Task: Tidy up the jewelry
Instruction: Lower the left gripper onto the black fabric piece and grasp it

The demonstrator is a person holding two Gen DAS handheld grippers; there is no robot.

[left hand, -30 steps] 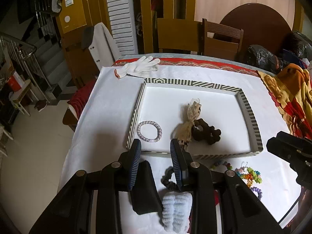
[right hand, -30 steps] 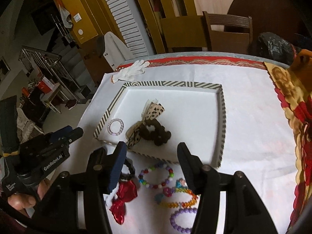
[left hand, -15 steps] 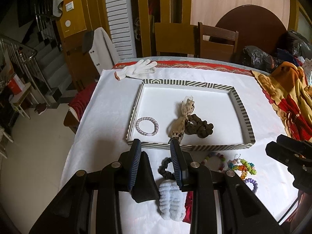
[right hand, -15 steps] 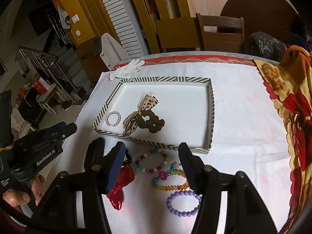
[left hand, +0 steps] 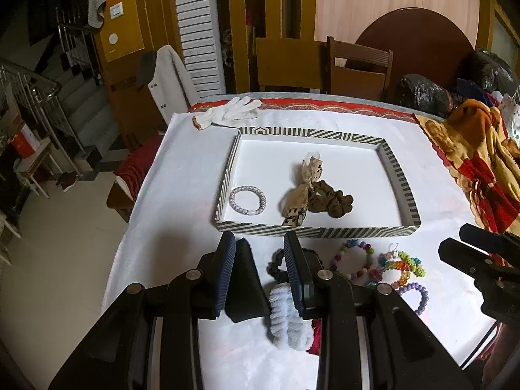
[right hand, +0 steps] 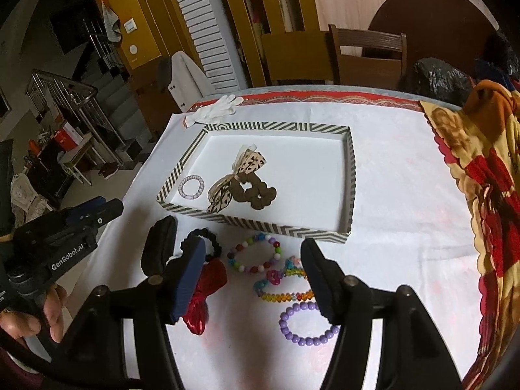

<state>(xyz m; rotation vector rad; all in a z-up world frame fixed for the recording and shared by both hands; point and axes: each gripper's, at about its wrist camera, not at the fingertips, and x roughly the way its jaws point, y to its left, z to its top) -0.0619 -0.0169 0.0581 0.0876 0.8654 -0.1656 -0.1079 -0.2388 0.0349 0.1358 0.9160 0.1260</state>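
The left tongs (left hand: 260, 261) stand with jaws parted and nothing between them, above the white tablecloth (left hand: 182, 201). Directly below and just right of their right jaw lies a pale grey-blue fuzzy scrunchie (left hand: 287, 318); a black crinkled hair tie (left hand: 276, 263) sits just ahead of it.

The right tongs (right hand: 250, 269) are spread wide, also gripping nothing. Beneath their left jaw lie a shiny red bow clip (right hand: 204, 295) and the black crinkled hair tie (right hand: 208, 243). Between the 2 jaws lie 4 beaded pieces:

1. A purple round-bead bracelet (right hand: 305, 325), nearest, touching the right jaw's outline.
2. A rainbow faceted-bead bracelet (right hand: 282, 295), just ahead of it.
3. A pink and blue charm piece (right hand: 274, 276), beside the rainbow one.
4. A multicolour round-bead bracelet (right hand: 255, 253), farthest of the 4.

Ahead of both tongs stands a shallow rectangular tray with black-and-white striped walls (right hand: 260, 224). Inside, toward the left, lies a lilac-white spiral bracelet (right hand: 191, 187). Near the middle lie a dark brown scrunchie (right hand: 255, 193) and a leopard-print ribbon bow (right hand: 234, 175), touching each other.

Beyond the tray's far left corner lies a white knit glove (right hand: 216, 109). A red and yellow patterned cloth (right hand: 481, 175) lies far to the right.
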